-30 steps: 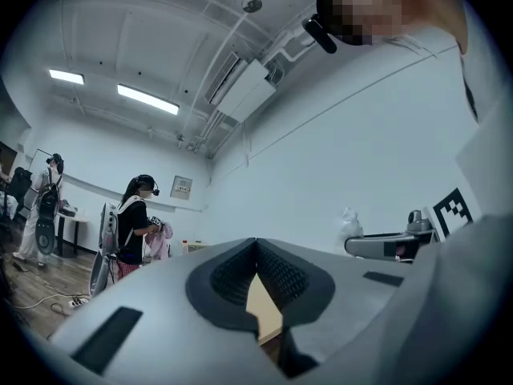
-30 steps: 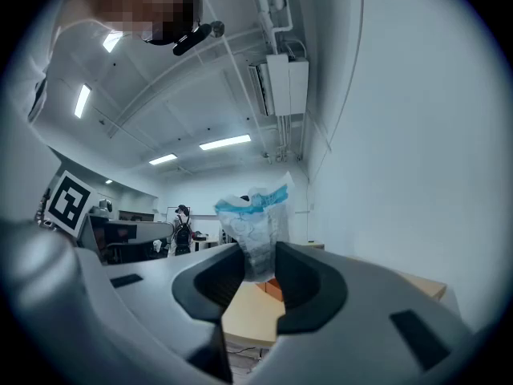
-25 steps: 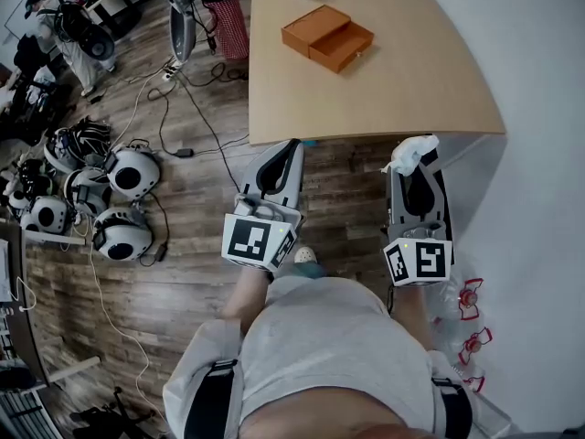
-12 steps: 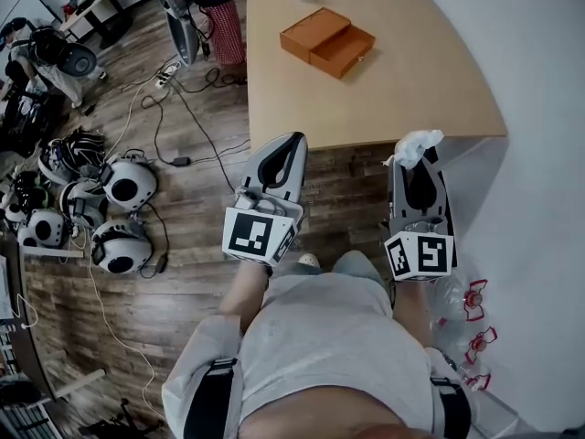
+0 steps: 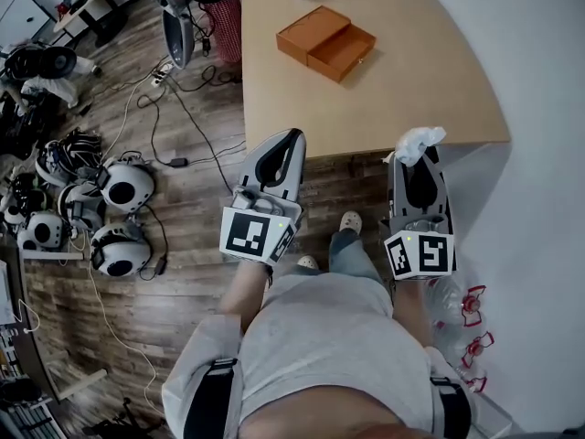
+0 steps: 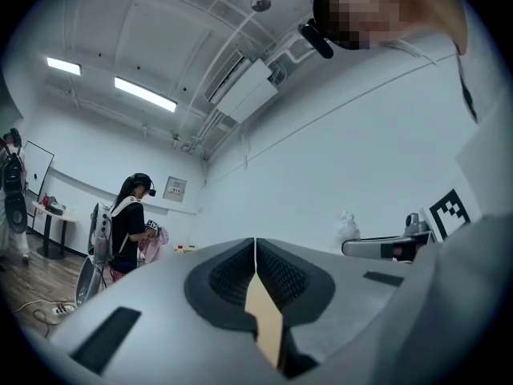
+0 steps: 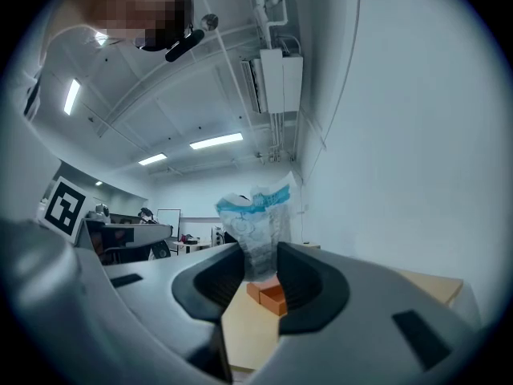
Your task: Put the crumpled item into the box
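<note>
vs. a second earlier: you had closed on the table's (image 5: 411, 90) near edge | count: 2 grippers, 1 crumpled item (image 5: 419, 142), 1 box (image 5: 326, 42) | left gripper (image 5: 294, 133): jaws pressed together, empty | right gripper (image 5: 413, 158): pinched the crumpled item, which stuck out past its tips over the near edge, well apart from the box by the far edge

One left gripper (image 5: 293, 136), one right gripper (image 5: 414, 159), one crumpled item (image 5: 419, 141), one box (image 5: 326, 42), one table (image 5: 420, 71).

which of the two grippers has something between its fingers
The right gripper: a crumpled white-and-blue plastic wrapper is pinched between its grey fingers. The left gripper is shut, with nothing in it.
</note>
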{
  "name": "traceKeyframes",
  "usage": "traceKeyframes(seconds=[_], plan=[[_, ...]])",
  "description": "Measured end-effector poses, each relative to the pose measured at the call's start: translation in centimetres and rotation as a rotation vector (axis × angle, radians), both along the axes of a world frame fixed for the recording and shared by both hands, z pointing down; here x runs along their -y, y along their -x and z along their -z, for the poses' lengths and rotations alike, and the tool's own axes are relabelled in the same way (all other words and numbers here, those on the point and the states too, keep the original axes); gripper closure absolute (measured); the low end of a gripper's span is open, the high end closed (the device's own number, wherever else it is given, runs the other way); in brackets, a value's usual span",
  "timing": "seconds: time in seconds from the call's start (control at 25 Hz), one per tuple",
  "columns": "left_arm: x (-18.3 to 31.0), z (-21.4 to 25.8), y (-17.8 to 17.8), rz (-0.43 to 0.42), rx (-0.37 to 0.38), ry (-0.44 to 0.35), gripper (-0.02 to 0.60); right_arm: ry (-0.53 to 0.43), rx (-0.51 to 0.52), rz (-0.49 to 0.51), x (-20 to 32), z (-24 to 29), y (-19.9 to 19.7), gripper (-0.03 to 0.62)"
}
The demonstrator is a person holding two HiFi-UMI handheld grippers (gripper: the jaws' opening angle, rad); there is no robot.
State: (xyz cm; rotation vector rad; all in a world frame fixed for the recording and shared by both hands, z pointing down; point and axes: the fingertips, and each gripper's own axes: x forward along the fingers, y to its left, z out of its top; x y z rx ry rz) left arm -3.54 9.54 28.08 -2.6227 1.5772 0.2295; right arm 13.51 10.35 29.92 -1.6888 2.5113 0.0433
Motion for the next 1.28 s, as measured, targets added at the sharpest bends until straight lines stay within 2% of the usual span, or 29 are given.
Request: traceKeyframes(seconds=[0.76, 1.28], plan=[[13.7, 1.4, -4.1, 0.125, 0.001, -0.011, 0.568, -0.005, 0.02, 0.155, 15.8, 1.4, -3.4, 0.477], [19.1, 0.7, -7.5, 0.208, 0.004, -0.023, 0.568, -0.007, 0.045, 0.241, 22.4, 0.2, -6.5, 0.477]])
